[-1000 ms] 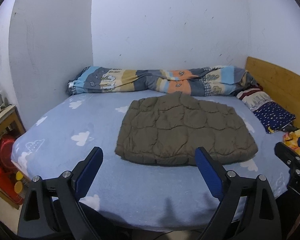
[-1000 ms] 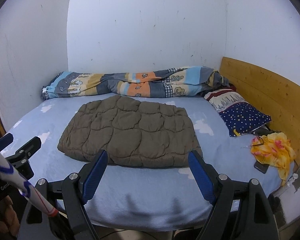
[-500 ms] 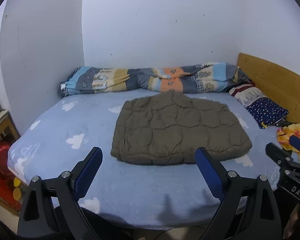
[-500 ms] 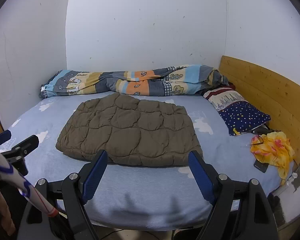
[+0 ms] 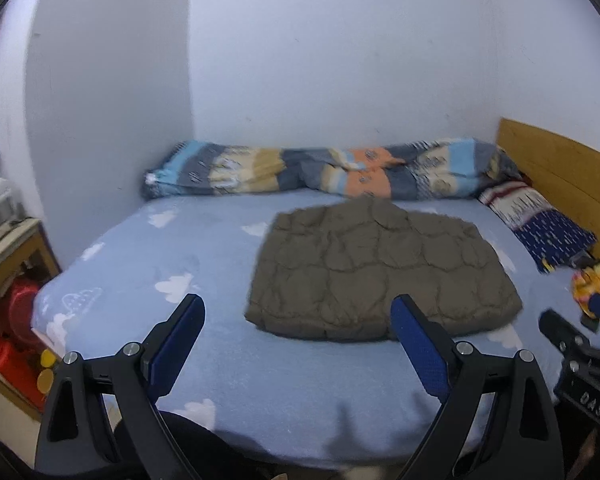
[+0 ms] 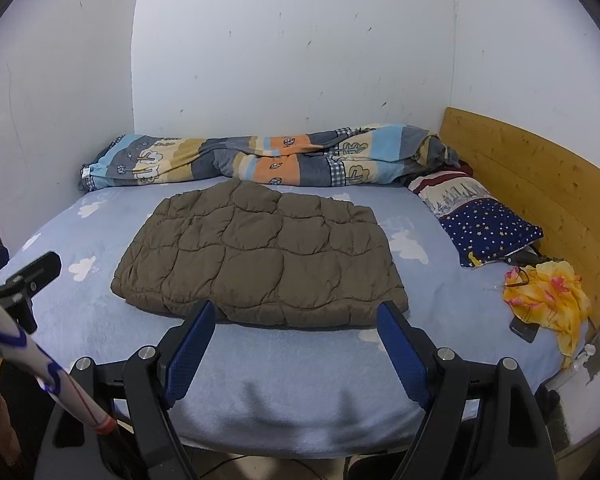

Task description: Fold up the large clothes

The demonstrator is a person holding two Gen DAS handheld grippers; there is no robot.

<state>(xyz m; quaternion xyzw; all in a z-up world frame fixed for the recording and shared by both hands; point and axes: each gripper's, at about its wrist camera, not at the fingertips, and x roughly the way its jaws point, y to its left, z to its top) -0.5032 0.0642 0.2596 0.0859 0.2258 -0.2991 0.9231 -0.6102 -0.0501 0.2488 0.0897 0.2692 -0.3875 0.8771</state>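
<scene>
An olive-brown quilted jacket [image 5: 380,276] [image 6: 260,260] lies folded into a flat rectangle in the middle of the light blue bed sheet [image 5: 172,264] [image 6: 292,384]. My left gripper [image 5: 296,308] hovers over the near edge of the bed, short of the jacket's front left corner, jaws wide apart and empty. My right gripper [image 6: 296,312] is held just before the jacket's front edge, also open with nothing between its blue pads. The right gripper's tips show at the right edge of the left wrist view, and the left gripper's tip appears at the left of the right wrist view.
A striped rolled duvet [image 6: 260,160] lies along the far wall. A starry blue pillow [image 6: 488,228] and a yellow cloth [image 6: 548,296] sit by the wooden headboard [image 6: 532,168], with a dark phone [image 6: 524,329] beside them. A wooden shelf with red items [image 5: 8,320] stands left of the bed.
The left wrist view has swung a little to the left, so the jacket now sits further right in it. The right wrist view is unchanged. Both grippers stay open.
</scene>
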